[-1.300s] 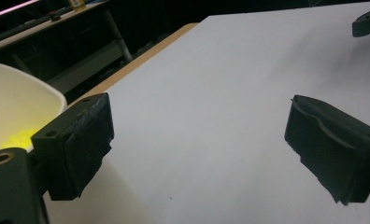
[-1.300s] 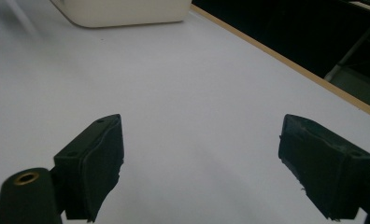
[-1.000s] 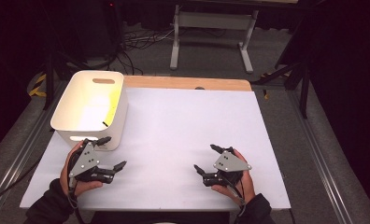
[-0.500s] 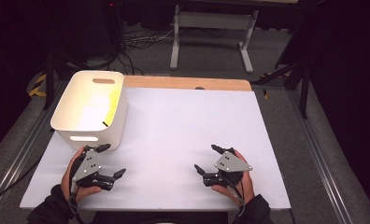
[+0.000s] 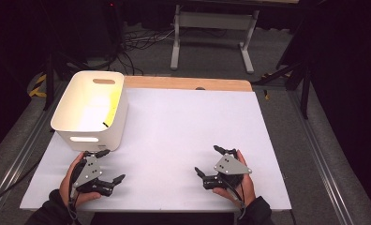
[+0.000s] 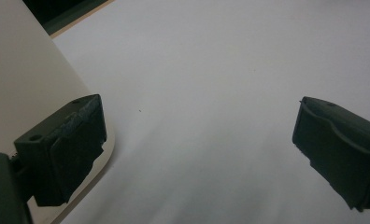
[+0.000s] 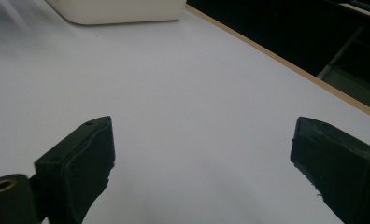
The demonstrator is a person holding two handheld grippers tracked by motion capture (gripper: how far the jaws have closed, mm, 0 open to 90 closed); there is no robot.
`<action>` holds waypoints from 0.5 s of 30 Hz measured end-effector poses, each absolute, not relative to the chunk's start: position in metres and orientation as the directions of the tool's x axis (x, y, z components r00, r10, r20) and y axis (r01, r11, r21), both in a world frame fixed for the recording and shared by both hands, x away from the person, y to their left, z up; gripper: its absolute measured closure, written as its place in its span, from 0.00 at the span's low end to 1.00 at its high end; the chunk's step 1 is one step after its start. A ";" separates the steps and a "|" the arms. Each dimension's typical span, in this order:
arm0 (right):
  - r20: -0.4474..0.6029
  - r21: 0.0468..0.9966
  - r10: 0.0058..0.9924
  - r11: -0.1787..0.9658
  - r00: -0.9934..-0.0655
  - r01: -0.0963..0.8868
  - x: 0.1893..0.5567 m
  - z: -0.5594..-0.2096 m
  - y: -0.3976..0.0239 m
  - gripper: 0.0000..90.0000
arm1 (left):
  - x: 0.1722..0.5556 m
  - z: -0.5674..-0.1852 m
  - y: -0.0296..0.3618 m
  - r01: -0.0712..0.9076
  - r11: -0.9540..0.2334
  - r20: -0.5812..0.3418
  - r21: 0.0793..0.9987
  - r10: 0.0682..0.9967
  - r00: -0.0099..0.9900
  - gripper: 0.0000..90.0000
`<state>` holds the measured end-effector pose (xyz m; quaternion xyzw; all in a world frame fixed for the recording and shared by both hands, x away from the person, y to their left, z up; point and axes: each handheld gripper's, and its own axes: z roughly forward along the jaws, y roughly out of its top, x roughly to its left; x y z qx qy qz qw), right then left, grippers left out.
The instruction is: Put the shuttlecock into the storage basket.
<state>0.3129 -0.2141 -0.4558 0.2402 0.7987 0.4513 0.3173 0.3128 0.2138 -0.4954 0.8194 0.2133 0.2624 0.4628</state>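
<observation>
White plastic bin (image 5: 91, 110), a smooth rounded-corner tub with slotted handle cut-outs in its end walls, stands at the far left of the white table sheet (image 5: 183, 136), just beyond the left gripper (image 5: 109, 165). A thin yellow-and-black item, too small to identify, lies against its inner wall. The left gripper sits low near the bin's near wall, jaws spread wide with nothing between them; in the left gripper view the bin's matte curved corner (image 6: 29, 79) shows beside one black padded jaw. The right gripper (image 5: 211, 160), well apart at the near right, has just been opening its jaws and holds nothing. Judging by empty grippers and a bare sheet, the work looks either finished or not begun; nothing waits to be handled.
</observation>
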 end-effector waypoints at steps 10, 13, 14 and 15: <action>-0.299 0.873 0.683 0.478 -0.667 0.098 0.313 -0.457 -0.218 0.08 | 0.314 -0.492 0.213 0.098 -0.471 0.229 0.877 0.588 0.776 0.04; -0.290 0.879 0.690 0.466 -0.663 0.100 0.313 -0.455 -0.218 0.08 | 0.313 -0.492 0.213 0.090 -0.473 0.233 0.876 0.580 0.781 0.04; -0.293 0.879 0.691 0.467 -0.661 0.098 0.312 -0.455 -0.218 0.08 | 0.312 -0.492 0.213 0.090 -0.470 0.231 0.878 0.580 0.782 0.04; -0.293 0.880 0.691 0.466 -0.660 0.098 0.312 -0.455 -0.218 0.08 | 0.311 -0.491 0.213 0.085 -0.469 0.233 0.879 0.579 0.781 0.04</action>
